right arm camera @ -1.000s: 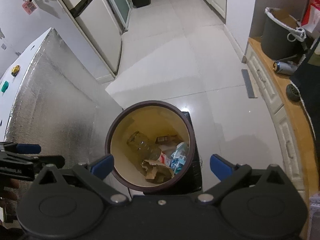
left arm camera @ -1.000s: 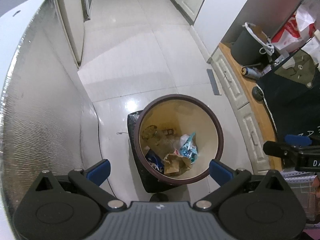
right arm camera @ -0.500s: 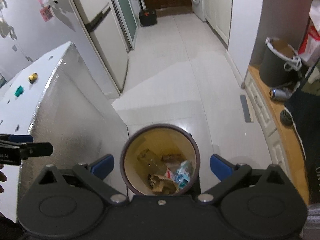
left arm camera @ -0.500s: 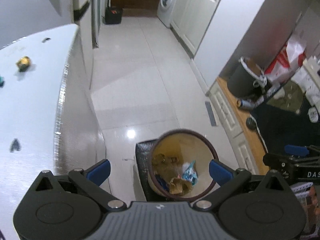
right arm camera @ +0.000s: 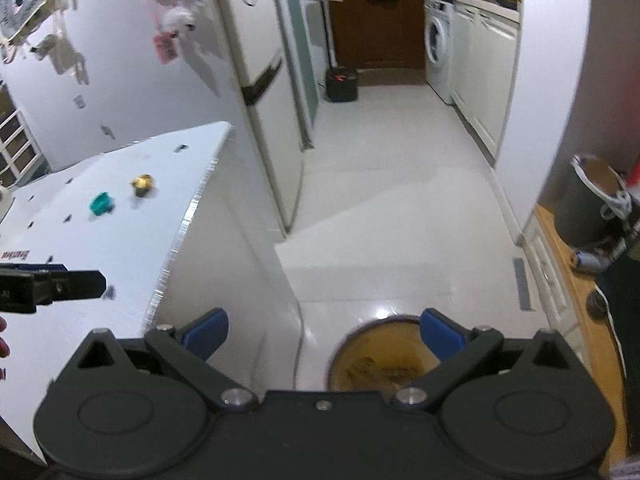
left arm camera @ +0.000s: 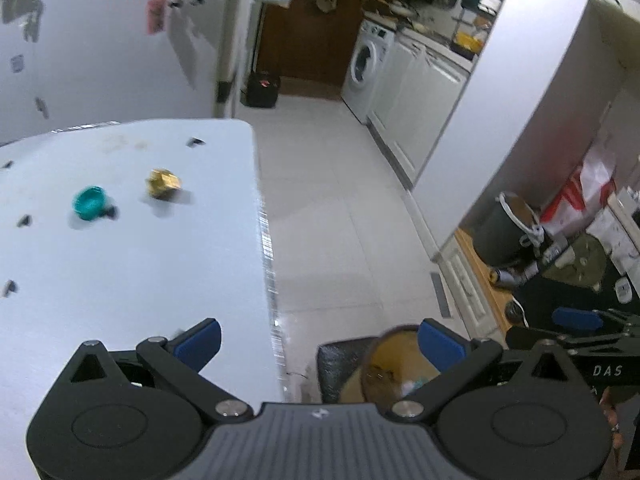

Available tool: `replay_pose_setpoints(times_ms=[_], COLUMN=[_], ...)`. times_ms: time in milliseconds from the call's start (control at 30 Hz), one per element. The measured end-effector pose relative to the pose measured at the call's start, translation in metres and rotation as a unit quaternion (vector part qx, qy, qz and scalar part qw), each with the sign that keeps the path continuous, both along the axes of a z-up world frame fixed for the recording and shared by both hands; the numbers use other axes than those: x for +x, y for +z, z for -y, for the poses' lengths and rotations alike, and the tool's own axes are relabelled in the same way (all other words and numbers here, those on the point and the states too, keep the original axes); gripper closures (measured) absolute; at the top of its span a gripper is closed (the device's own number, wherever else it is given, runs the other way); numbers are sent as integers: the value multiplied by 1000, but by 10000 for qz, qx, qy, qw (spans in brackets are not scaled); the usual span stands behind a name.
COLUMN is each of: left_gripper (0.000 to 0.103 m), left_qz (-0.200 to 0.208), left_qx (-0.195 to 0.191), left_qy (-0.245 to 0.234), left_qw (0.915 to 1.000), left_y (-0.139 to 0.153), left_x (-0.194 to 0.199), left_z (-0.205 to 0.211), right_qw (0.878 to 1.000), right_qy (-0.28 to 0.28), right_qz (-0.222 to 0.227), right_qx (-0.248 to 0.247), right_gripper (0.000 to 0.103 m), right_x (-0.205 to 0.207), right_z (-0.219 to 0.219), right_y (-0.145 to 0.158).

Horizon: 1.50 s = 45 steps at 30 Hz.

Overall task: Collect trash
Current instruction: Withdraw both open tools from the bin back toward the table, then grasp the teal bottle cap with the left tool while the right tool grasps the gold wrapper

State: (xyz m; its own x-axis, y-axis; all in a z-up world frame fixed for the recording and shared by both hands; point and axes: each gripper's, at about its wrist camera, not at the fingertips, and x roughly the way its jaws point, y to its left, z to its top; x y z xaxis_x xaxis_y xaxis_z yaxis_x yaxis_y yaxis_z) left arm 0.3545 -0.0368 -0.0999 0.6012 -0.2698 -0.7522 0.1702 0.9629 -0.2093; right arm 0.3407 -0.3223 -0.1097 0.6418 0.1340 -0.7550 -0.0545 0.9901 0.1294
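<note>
The round trash bin (right arm camera: 382,354) stands on the floor beside the desk (left arm camera: 120,264) and holds crumpled paper and wrappers, blurred. On the desk lie a teal cap (left arm camera: 89,202) and a gold wrapper (left arm camera: 162,184). Both the left hand-held gripper (left arm camera: 318,340) and right hand-held gripper (right arm camera: 322,330) are spread wide, empty. Since a second ago, both views have tilted up from the bin toward the desk.

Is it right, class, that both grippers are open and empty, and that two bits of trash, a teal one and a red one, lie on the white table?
Not quite. Beside the teal piece lies a gold piece, not red; the left wrist view shows it on the white table. The rest holds.
</note>
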Motion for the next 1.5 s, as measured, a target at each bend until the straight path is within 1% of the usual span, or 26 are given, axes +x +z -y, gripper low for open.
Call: replay_pose_setpoints(times_ms=[267, 433, 567, 733, 867, 1033, 1300, 1333, 1367, 1433, 1500], left_gripper=[0, 0, 0, 0, 0, 0, 0, 0, 1, 3, 7], left_qz=[216, 342, 432, 499, 565, 563, 696, 697, 695, 693, 689], left_qx=[23, 38, 33, 48, 89, 146, 234, 224, 215, 227, 260], left_qy=[359, 566, 666, 755, 720, 683, 341, 294, 255, 172, 79], left_qw=[9991, 9978, 9968, 9959, 9958, 9960, 9967, 9969, 9970, 9972, 9973], left_y=[11, 15, 19, 18, 15, 4, -20, -24, -28, -37, -46], left_x=[1, 7, 14, 26, 41, 68, 120, 127, 132, 146, 157], left_z=[-91, -137, -166, -196, -213, -229, -235, -235, -235, -234, -233], right_qw=[9991, 9980, 9971, 9964, 9961, 9962, 9959, 9960, 9959, 9955, 9951], right_qy=[390, 566, 673, 755, 755, 715, 763, 776, 805, 880, 928], right_qz=[193, 293, 351, 394, 465, 496, 396, 372, 341, 263, 235], right_qx=[-27, -22, -7, 26, -17, -96, -263, -257, -246, -227, -235], right_gripper=[0, 0, 0, 0, 0, 0, 0, 2, 7, 8, 10], right_x=[24, 36, 45, 58, 70, 91, 138, 144, 153, 168, 181], right_z=[-93, -143, -178, -212, -234, -253, -273, -274, -277, -280, -284], right_y=[12, 17, 20, 20, 19, 15, 3, 2, 0, -3, -5])
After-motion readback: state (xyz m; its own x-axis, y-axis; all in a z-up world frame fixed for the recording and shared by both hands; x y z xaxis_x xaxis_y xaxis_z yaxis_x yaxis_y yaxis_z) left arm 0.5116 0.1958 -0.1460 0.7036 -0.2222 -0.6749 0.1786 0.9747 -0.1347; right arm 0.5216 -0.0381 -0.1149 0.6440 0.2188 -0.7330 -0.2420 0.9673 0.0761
